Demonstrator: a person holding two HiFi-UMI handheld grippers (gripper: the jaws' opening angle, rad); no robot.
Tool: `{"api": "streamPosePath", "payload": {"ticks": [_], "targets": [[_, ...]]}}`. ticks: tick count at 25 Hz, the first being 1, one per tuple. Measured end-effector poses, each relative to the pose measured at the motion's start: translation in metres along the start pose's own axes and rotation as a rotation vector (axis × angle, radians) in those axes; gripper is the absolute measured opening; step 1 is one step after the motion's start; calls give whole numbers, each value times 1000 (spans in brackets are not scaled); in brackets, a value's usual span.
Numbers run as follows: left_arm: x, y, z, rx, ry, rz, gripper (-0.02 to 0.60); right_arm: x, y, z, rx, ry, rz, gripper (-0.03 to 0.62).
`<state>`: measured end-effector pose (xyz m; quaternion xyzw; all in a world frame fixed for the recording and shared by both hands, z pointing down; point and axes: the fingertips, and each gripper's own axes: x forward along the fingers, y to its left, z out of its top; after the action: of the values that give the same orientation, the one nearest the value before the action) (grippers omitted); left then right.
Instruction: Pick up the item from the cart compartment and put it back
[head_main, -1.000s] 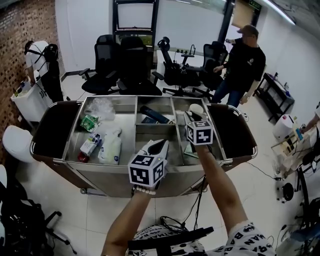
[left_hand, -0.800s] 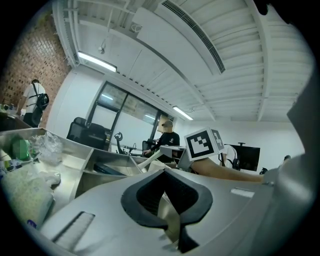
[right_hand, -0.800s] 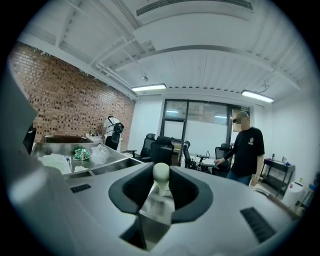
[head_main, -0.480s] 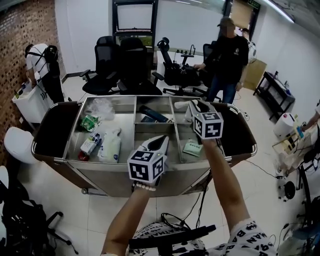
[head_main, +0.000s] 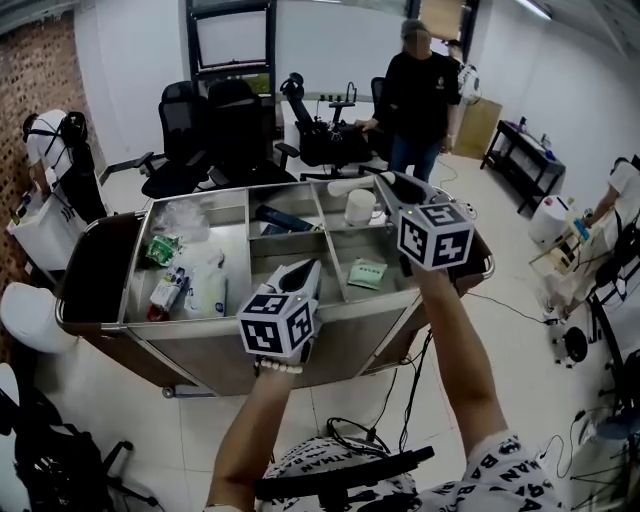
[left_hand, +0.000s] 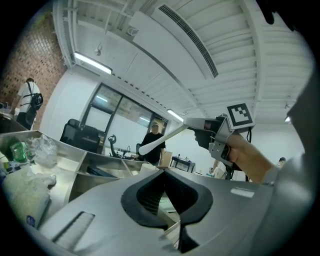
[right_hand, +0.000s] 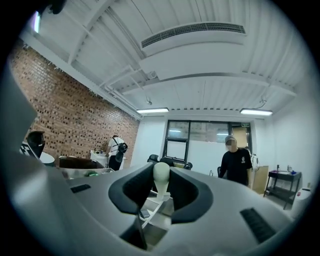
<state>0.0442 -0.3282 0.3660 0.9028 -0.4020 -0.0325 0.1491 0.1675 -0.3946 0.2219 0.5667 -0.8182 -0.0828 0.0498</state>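
Head view: the right gripper (head_main: 388, 181) is clamped on the white stick (head_main: 350, 186), held above the cart (head_main: 300, 322). The pickup looks done; the return remains.

Left gripper view: the left gripper (left_hand: 180, 227) has its jaws together, empty. The stick slants ahead, upper right.

Right gripper view: the stick's long axis follows the jaws, rounded end outward.

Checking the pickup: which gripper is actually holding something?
The right gripper: a long white item sits clamped between its jaws. The left gripper holds nothing.
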Motion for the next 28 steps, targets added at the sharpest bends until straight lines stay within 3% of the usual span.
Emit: {"api": "streamPosePath", "payload": {"ticks": [8, 15, 22, 28], "targets": [[-26, -27, -15, -7, 14, -51, 0, -88, 19, 45, -46, -73, -27, 104], [-48, -45, -26, -11, 25, -80, 0, -193, 61, 54, -68, -52, 27, 104], [-74, -50, -51, -9, 66, -77, 0, -246, 95, 18, -23, 40, 76, 104], [-90, -53, -69, 9, 85, -66, 0, -259, 114, -41, 29, 158, 104, 104]]}}
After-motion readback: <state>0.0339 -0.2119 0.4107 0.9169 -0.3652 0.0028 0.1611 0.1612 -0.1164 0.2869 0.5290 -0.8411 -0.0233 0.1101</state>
